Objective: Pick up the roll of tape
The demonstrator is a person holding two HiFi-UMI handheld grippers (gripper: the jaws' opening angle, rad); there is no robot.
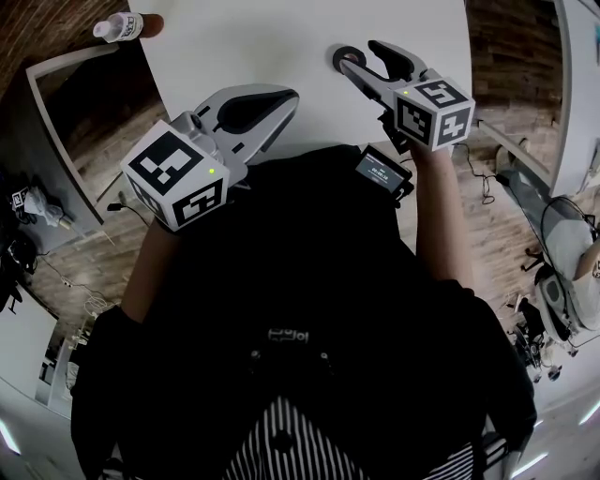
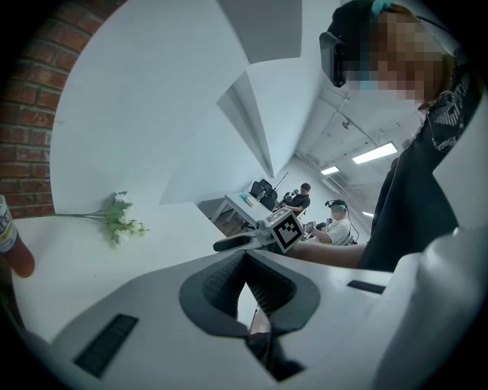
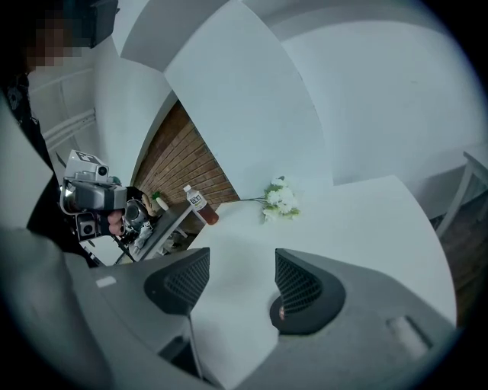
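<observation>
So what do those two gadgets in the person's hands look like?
Both the left gripper and right gripper are pale grey plastic pincers with dark ribbed pads inside the jaws. Each carries a white cube printed with black square markers and a small green light. A lit screen sits by the right one. The person wears a black top.

Table (image 1: 281, 37) is the reference. Bottle (image 1: 127, 25) stands at its far left corner, with flowers (image 3: 280, 199) lying on it to the bottle's right. Roll of tape (image 1: 345, 58) lies on it mid-right, at one jaw tip of your right gripper (image 1: 364, 56). Your left gripper (image 1: 267, 105) hangs over its near edge.
</observation>
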